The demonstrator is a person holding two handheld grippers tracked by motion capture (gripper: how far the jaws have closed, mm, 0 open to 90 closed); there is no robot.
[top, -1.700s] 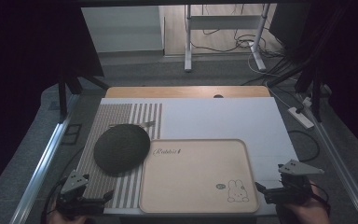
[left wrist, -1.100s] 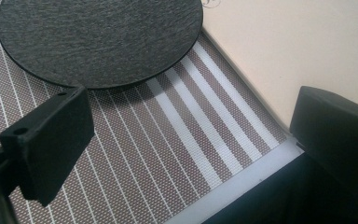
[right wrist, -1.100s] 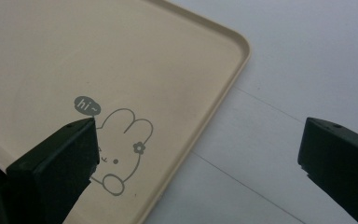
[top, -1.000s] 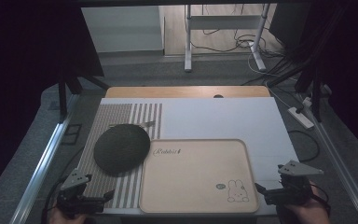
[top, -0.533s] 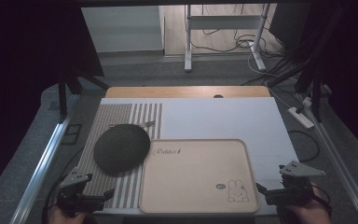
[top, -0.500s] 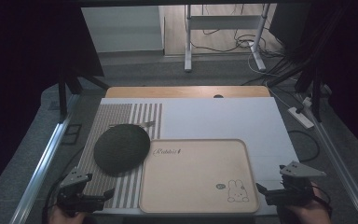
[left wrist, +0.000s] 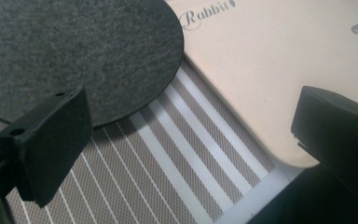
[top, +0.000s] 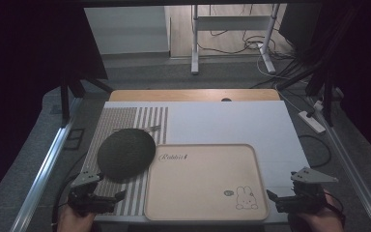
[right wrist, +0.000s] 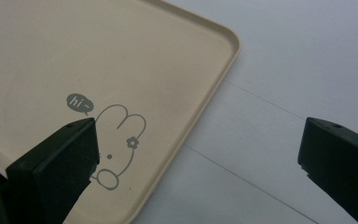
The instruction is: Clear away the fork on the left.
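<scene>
1. A person's left gripper [top: 107,197] hangs at the near left corner of the table [top: 232,121], jaws spread wide and holding nothing; the striped placemat [top: 125,125] lies beneath it.

2. The right gripper [top: 279,200] waits at the near right corner, jaws likewise wide apart and empty, just off the tray's [top: 203,181] 4 o'clock corner.

3. The round dark felt mat [top: 125,152] lies flat on the striped placemat at about 10 o'clock from the tray's centre. Its right edge sits at the tray's left rim; whether it overlaps that rim or merely touches it is hard to tell in the dim high view.

4. In the left gripper view the felt mat [left wrist: 74,51] lies close ahead of the jaws, with the tray's [left wrist: 270,70] corner beside it at 3 o'clock.

5. Risk: the felt is thin and lies flush, so a jaw may slide over it or snag the placemat [left wrist: 177,154] instead, dragging both.

6. Risk: a low sweep toward the felt could knock the tray's near corner and shove it askew.

7. Risk: in the right gripper view one jaw stands over the tray's [right wrist: 121,56] rabbit picture [right wrist: 119,144], so dropping here would likely pin or tip the tray's rim.
</scene>
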